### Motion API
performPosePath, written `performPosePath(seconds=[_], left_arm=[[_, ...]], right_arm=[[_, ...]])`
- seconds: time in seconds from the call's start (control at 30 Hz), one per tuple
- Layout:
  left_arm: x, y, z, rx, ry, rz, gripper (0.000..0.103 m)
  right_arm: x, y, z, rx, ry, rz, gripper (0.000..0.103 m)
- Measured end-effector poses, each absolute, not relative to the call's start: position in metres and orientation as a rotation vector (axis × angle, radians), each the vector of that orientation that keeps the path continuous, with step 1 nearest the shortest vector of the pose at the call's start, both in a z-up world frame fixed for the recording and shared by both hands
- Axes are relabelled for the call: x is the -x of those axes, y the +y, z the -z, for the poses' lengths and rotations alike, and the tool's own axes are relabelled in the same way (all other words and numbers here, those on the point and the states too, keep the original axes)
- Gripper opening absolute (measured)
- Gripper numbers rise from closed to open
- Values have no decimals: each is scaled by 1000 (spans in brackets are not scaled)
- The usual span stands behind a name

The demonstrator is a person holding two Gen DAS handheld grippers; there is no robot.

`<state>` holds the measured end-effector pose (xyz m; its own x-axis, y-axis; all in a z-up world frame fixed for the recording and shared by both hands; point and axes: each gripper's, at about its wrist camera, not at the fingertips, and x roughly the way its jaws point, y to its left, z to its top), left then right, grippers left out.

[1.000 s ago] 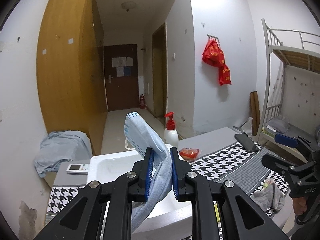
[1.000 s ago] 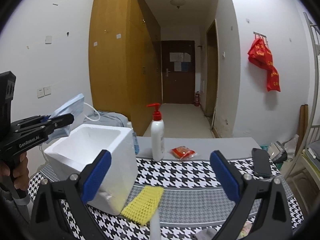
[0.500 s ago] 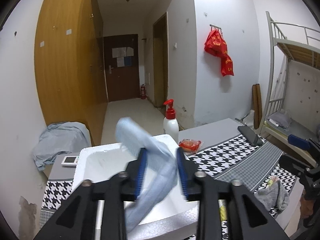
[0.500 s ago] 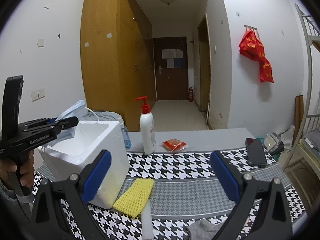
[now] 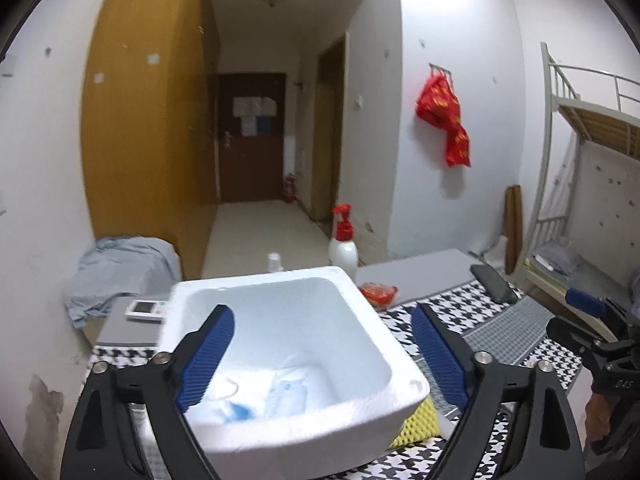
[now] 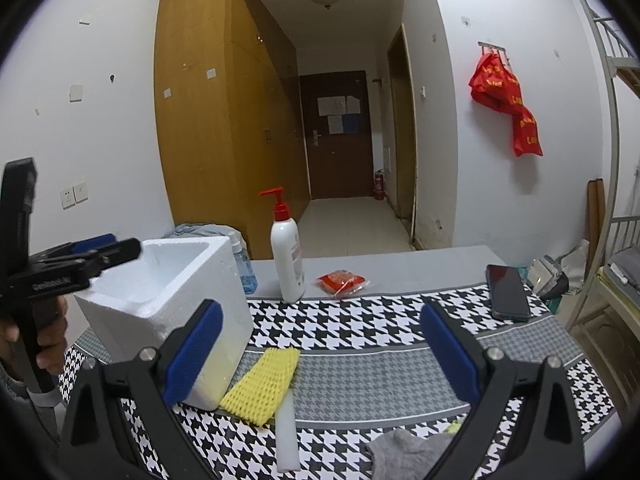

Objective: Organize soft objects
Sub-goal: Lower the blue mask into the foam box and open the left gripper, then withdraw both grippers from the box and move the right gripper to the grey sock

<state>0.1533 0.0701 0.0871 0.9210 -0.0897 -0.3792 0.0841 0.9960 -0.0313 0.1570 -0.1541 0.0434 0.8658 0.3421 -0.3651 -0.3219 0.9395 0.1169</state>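
Observation:
A white foam box (image 5: 304, 436) stands on the houndstooth table; it also shows in the right wrist view (image 6: 132, 312). A blue face mask (image 5: 260, 396) lies on the box floor. My left gripper (image 5: 324, 360) is open and empty above the box; in the right wrist view it (image 6: 96, 256) hovers over the box's left rim. My right gripper (image 6: 320, 352) is open and empty above the table. A yellow foam net (image 6: 262, 384) lies against the box, a white foam strip (image 6: 288, 432) next to it, and a grey cloth (image 6: 408, 452) lies near the front edge.
A pump bottle (image 6: 286, 256), a small blue bottle (image 6: 242, 268), a red packet (image 6: 342, 282) and a phone (image 6: 508, 296) are on the table. A remote (image 5: 146, 309) and grey clothes (image 5: 120, 276) are at the left. A bunk bed (image 5: 584, 200) stands at the right.
My left gripper opened and let go of the blue mask, which dropped into the foam box. The right gripper moved slightly, still open.

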Motion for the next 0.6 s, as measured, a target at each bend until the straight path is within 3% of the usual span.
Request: performPosePath(seconds=[0.27, 0.6], left_arm=[[-79, 80, -89, 0, 220, -78, 102], [-42, 91, -53, 129, 180, -100, 102]], right_arm=[[-140, -156, -41, -32, 371, -330, 100], [-107, -160, -43, -1, 288, -322, 100]])
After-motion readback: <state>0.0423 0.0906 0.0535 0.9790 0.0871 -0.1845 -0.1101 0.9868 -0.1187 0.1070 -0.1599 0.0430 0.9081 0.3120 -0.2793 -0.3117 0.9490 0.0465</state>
